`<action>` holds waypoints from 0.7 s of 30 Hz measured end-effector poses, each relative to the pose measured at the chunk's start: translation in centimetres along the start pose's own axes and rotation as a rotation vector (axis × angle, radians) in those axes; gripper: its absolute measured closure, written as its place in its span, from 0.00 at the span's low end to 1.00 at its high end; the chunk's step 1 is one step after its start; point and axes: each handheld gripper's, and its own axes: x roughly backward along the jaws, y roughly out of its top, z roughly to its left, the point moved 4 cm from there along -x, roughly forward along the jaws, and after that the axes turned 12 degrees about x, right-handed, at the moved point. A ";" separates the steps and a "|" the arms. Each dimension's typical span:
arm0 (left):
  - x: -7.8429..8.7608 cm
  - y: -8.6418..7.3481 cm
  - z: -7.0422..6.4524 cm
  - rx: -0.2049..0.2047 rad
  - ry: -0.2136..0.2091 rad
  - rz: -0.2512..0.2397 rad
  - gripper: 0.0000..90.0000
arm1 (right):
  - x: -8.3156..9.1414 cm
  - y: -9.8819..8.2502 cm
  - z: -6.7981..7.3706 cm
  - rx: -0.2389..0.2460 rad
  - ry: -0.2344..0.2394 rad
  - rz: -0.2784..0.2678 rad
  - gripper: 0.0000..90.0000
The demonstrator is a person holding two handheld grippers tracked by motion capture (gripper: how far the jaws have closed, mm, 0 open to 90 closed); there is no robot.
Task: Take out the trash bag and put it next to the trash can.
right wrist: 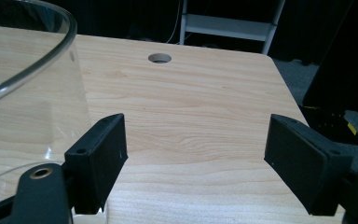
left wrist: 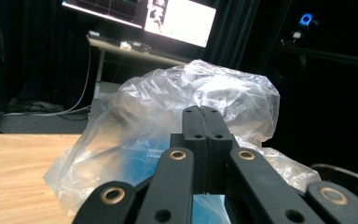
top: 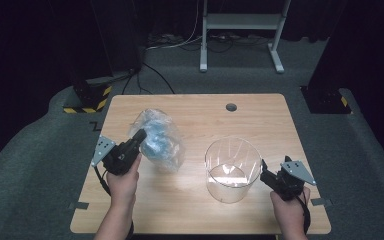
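The left gripper (top: 139, 135) has its fingers (left wrist: 207, 140) pressed together, and in the left gripper view they stand flat against each other right in front of a crumpled clear plastic bag (left wrist: 186, 121). Whether a fold of the film is caught between them cannot be told. From the high view, the bag (top: 157, 140) lies on the wooden table (top: 195, 210) just beyond and to the right of those fingertips. Its long axis runs from the far left down toward the near right, and something blue (top: 155, 141) shows through the film near the fingers. The bag's bulk rises above the fingertips in the left gripper view.

The right gripper (top: 263, 168) has its fingers (right wrist: 98, 161) spread wide apart, with bare table between them. A clear glass cylinder (top: 232, 169) stands upright on the table, open end up, just to the left of this gripper. In the right gripper view its curved wall (right wrist: 32, 93) sits beside the left finger, outside the gap; whether they touch cannot be told. A round hole (right wrist: 159, 58) in the table lies well beyond the fingers.

A hand (top: 124, 185) holds the left gripper and another hand (top: 291, 210) holds the right one.
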 end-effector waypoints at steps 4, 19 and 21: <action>-0.7 -0.8 0.7 -0.014 0.033 0.032 0.99 | 0.0 -0.1 0.0 -0.004 0.004 0.005 0.23; -4.0 -4.4 1.8 -0.064 0.120 0.178 0.99 | -0.5 -0.4 -0.3 -0.007 0.010 0.023 0.23; -4.3 -5.1 1.8 -0.067 0.122 0.205 0.99 | -0.5 -0.5 -0.4 -0.008 0.004 0.023 0.23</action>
